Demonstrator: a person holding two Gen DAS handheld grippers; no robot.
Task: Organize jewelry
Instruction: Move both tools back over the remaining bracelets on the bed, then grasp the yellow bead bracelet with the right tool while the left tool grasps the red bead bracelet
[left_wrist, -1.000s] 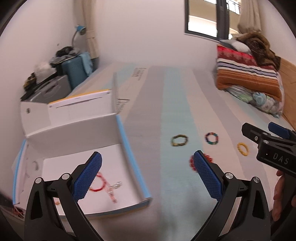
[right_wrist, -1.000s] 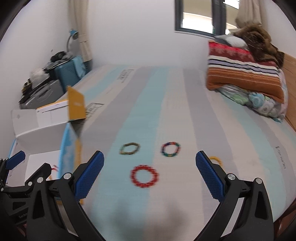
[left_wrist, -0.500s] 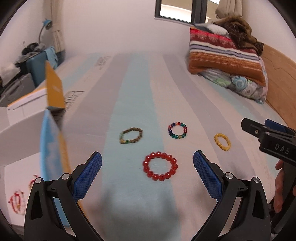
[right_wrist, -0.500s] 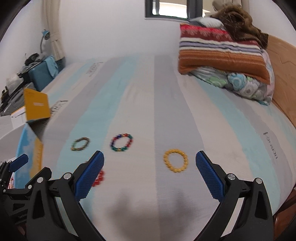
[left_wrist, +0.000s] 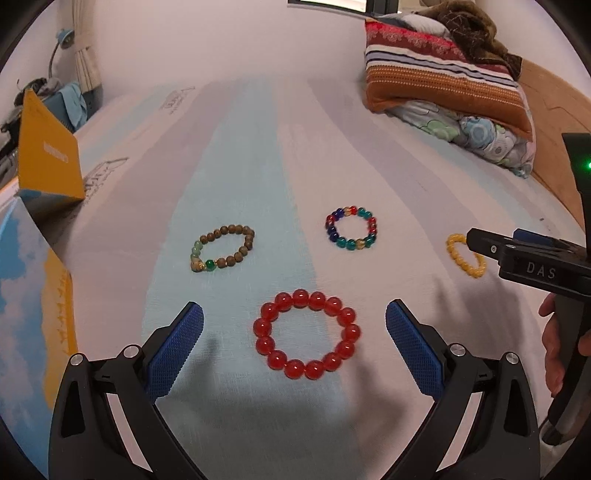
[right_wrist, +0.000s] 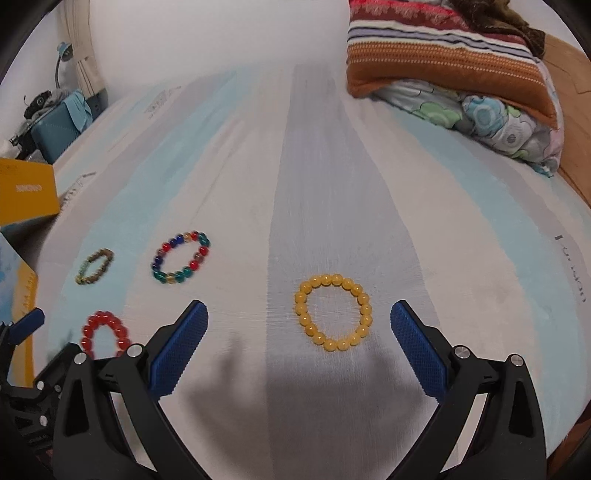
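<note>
Left gripper (left_wrist: 294, 347) open over red bracelet (left_wrist: 306, 334) on bed (left_wrist: 240, 147) | right gripper (right_wrist: 299, 347) open, yellow bracelet (right_wrist: 332, 312) lies right of centre | I'd drop straight, nudge right, pinch one bead side, avoid snagging sheet.
</note>
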